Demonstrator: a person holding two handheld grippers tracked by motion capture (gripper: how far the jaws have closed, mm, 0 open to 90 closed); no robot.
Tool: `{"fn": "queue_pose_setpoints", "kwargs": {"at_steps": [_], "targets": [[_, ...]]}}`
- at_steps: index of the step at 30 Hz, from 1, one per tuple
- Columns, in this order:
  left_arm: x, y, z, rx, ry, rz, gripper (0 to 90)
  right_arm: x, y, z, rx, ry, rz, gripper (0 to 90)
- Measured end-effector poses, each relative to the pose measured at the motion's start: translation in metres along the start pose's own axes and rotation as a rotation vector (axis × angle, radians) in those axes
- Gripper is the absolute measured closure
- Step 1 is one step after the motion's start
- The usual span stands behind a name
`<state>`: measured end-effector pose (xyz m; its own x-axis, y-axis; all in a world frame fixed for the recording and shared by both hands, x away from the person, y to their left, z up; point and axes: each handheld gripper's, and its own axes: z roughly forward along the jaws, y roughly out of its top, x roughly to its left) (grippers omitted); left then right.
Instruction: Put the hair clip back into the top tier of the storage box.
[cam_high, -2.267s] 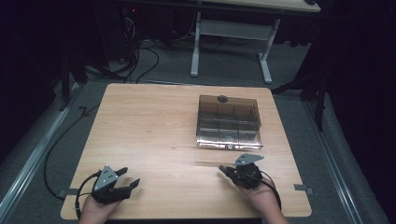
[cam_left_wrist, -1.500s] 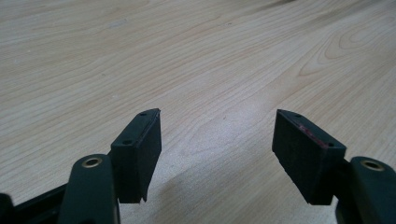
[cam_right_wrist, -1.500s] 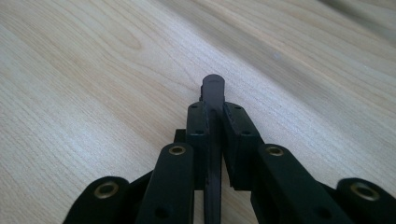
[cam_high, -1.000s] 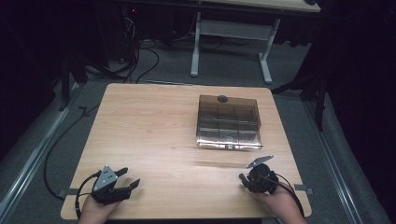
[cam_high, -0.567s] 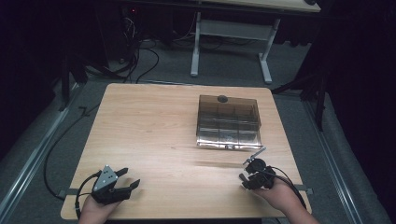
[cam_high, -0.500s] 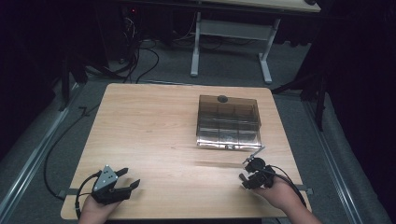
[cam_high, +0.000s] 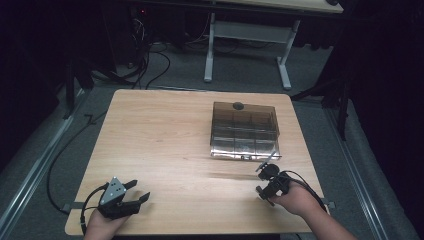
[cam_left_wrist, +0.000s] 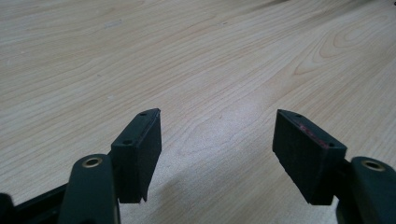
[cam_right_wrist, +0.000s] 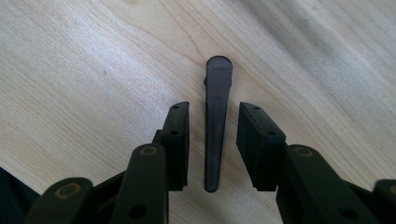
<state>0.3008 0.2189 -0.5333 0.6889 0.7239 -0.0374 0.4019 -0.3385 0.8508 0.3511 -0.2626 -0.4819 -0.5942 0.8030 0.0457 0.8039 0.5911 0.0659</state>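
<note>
My right gripper (cam_high: 266, 184) is near the table's front right corner, tipped steeply down at the wood. In the right gripper view a slim dark tapered piece (cam_right_wrist: 218, 79) lies flat on the table. It runs lengthwise between the jaws of that gripper (cam_right_wrist: 215, 106). The jaws stand open on either side of it with a narrow gap each side, not touching it. My left gripper (cam_high: 139, 190) rests at the front left corner. In the left gripper view this gripper (cam_left_wrist: 218, 114) is wide open over bare wood, with nothing between its fingers.
A smoky see-through compartment box (cam_high: 244, 131) with its lid shut and a black knob (cam_high: 238, 105) on the far edge stands on the wooden table (cam_high: 160, 135), just beyond my right gripper. Cables and a table frame lie on the floor behind.
My right gripper has shifted right and toward the box, and tipped from level to pointing down at the table. The left gripper has stayed put.
</note>
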Motion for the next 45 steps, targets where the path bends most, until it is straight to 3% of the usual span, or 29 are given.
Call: {"fn": "queue_pose_setpoints", "kwargs": {"at_steps": [15,29,36,45], "targets": [[0.000,0.000,0.000,0.001,-0.002,0.000,33.2,0.001,0.008,0.005,0.049,-0.025,-0.008,78.3],[0.000,0.000,0.000,0.001,-0.003,0.001,33.2,0.001,0.009,0.006,0.049,-0.019,-0.002,78.6],[0.000,0.000,0.000,0.001,-0.003,0.000,33.2,0.001,0.010,0.005,0.049,-0.031,-0.021,79.6],[0.000,0.000,0.000,0.001,-0.001,0.000,33.2,-0.001,0.009,-0.007,0.038,-0.016,-0.017,79.7]]}}
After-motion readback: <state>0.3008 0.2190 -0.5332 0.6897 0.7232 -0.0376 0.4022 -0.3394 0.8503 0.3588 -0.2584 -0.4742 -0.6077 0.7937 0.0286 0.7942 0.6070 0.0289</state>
